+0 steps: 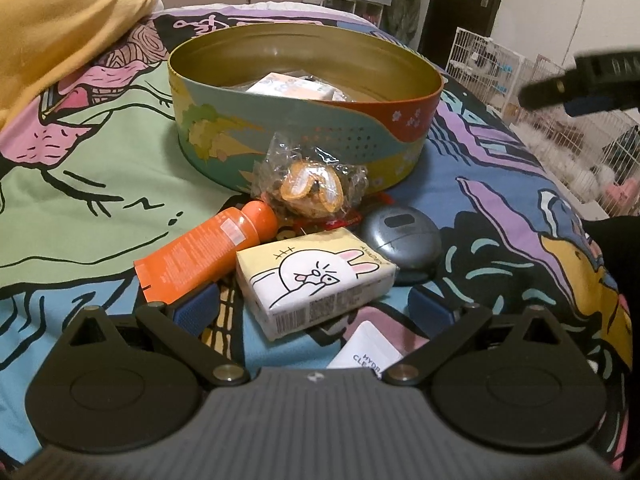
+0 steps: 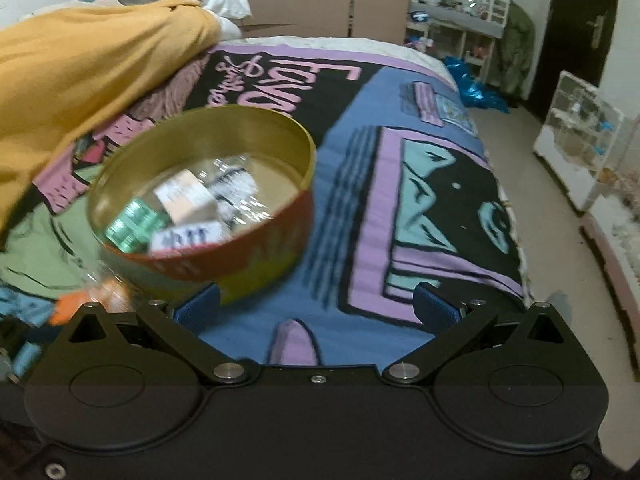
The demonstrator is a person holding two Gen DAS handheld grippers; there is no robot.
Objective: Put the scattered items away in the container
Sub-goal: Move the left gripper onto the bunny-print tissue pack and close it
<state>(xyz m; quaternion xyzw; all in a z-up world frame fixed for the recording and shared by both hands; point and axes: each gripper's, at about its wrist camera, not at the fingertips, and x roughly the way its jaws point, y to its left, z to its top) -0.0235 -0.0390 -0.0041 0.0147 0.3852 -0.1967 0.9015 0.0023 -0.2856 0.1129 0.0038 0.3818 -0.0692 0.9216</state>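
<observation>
Both tongs are spread wide with nothing in them. Left tongs (image 1: 314, 306) hover low over the tissue pack (image 1: 312, 280) on the bed (image 1: 80, 168), next to the orange tube (image 1: 212, 248). Right tongs (image 2: 316, 306) sit just right of the tin (image 2: 208, 184), already partly filled.

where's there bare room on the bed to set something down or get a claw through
Free: the green stretch of bedspread left of the tin, and the blue-purple stretch to its right. Crowded: in front of the tin, where the wrapped snack, orange tube, tissue pack and grey case bunch together. The tin's far half looks bare.
</observation>
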